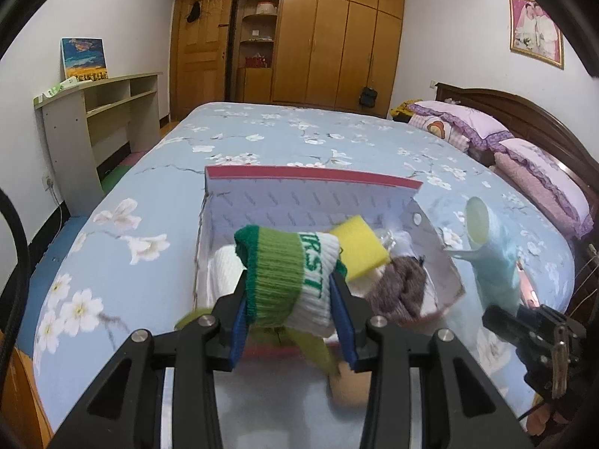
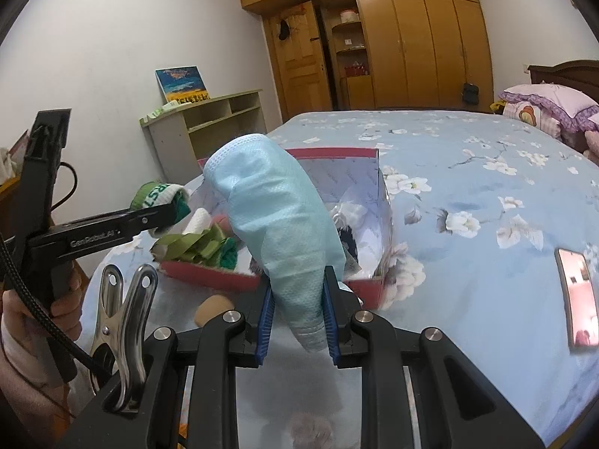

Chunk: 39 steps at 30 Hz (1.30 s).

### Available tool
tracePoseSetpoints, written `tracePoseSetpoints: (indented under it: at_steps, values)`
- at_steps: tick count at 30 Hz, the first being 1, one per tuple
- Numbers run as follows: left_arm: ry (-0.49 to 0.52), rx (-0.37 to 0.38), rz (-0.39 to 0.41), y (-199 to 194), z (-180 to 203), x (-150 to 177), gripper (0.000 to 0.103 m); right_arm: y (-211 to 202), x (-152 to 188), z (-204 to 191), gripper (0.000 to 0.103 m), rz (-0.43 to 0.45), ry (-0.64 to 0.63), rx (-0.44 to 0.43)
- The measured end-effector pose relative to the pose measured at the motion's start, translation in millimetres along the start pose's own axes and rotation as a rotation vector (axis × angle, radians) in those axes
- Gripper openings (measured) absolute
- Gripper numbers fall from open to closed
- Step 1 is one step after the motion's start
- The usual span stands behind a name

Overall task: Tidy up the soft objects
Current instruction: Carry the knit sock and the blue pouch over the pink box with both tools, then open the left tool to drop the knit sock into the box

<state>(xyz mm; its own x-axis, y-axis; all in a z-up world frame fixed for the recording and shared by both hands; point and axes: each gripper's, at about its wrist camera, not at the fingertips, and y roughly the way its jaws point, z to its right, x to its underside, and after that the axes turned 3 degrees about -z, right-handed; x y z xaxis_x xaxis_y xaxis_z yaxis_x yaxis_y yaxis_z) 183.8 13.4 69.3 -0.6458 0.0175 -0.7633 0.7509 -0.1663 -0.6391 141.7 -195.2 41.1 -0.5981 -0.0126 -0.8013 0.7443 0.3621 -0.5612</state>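
Left claw [image 1: 288, 299] clamped on green-and-white knit sock roll [image 1: 288, 280], held above near end of red box [image 1: 310, 177]. Right claw [image 2: 297, 308] clamped on light blue face mask [image 2: 273, 220], mask standing up over box's near wall. Box sits on blue floral bed [image 1: 284, 134] near its foot edge. Inside box: yellow sponge [image 1: 359, 245], brown knit piece [image 1: 400, 288], white cloth [image 1: 224, 273]. Phone [image 2: 576, 295] lies on bed, apart from box. Pillows [image 1: 464, 123] at headboard end.
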Motion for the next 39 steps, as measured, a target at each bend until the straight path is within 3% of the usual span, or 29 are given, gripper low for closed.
tracePoseSetpoints:
  at_steps: [12,24,34,36,39]
  values:
    - [0.017,-0.04,-0.043,66.3,-8.3,-31.5,0.041,43.7,-33.8,3.9,0.024,-0.028,-0.022,0.029]
    - [-0.004,-0.066,-0.085,109.8,-15.1,-37.1,0.042,87.7,-50.3,12.5,0.024,-0.049,-0.002,0.075]
    - [0.022,-0.112,-0.115,127.5,-14.6,-29.7,0.051,109.2,-49.0,22.6,0.025,-0.046,0.015,0.116]
    - [0.029,-0.11,-0.113,127.7,-13.3,-30.3,0.058,111.0,-49.3,23.2,0.027,-0.045,0.013,0.12]
    - [0.036,-0.119,-0.112,127.3,-12.3,-30.0,0.059,112.7,-51.2,22.8,0.034,-0.036,0.005,0.134]
